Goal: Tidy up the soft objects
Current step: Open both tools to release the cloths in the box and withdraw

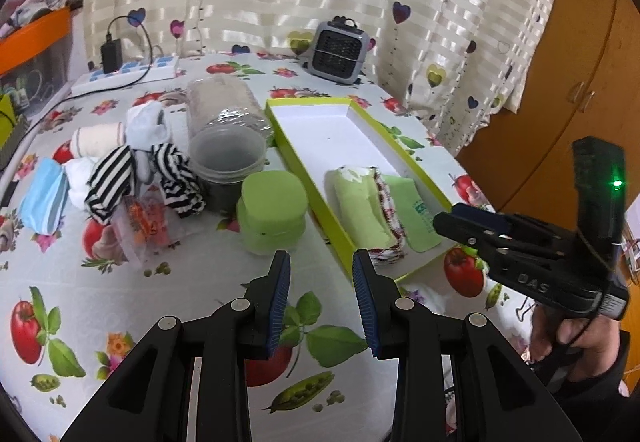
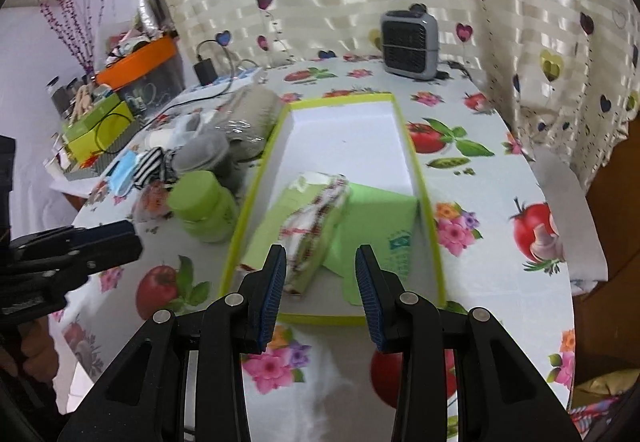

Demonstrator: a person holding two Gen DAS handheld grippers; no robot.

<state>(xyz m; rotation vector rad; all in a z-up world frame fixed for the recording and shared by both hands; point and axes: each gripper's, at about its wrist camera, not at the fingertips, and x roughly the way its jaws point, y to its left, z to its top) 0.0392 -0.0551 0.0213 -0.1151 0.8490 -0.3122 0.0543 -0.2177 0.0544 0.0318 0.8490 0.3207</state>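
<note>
From the left wrist camera, the left gripper [image 1: 321, 274] hangs over the bench [image 1: 200, 282], which wears a white oilcloth printed with tomatoes and flowers; its jaws stand apart with nothing between them. Ahead and to the right lies the long shallow cardboard tray with a lime-green rim and white floor [image 1: 320, 129]. At its near end sit a folded light-green cloth [image 1: 362, 207], a red-and-white patterned cloth [image 1: 386, 201] tucked against it, and a flat green packet [image 1: 416, 217]. Left of the tray stand a lime-green lidded plastic jar [image 1: 272, 213] and a clear plastic jar lying on its side [image 1: 224, 133]. Further left is a heap of soft things: black-and-white striped fabric [image 1: 116, 181], white socks [image 1: 146, 125] and a blue face mask [image 1: 42, 201]. The right gripper [image 1: 444, 224] reaches in from the right, its tip over the tray's near corner.

From the right wrist camera, the right gripper [image 2: 321, 272] hovers above the tray's near end [image 2: 416, 169], jaws open and empty, the folded cloths [image 2: 304, 226] lying below them. The green jar [image 2: 202, 205] stands just left of the tray, and the left gripper [image 2: 132, 242] shows at the left edge.
</note>
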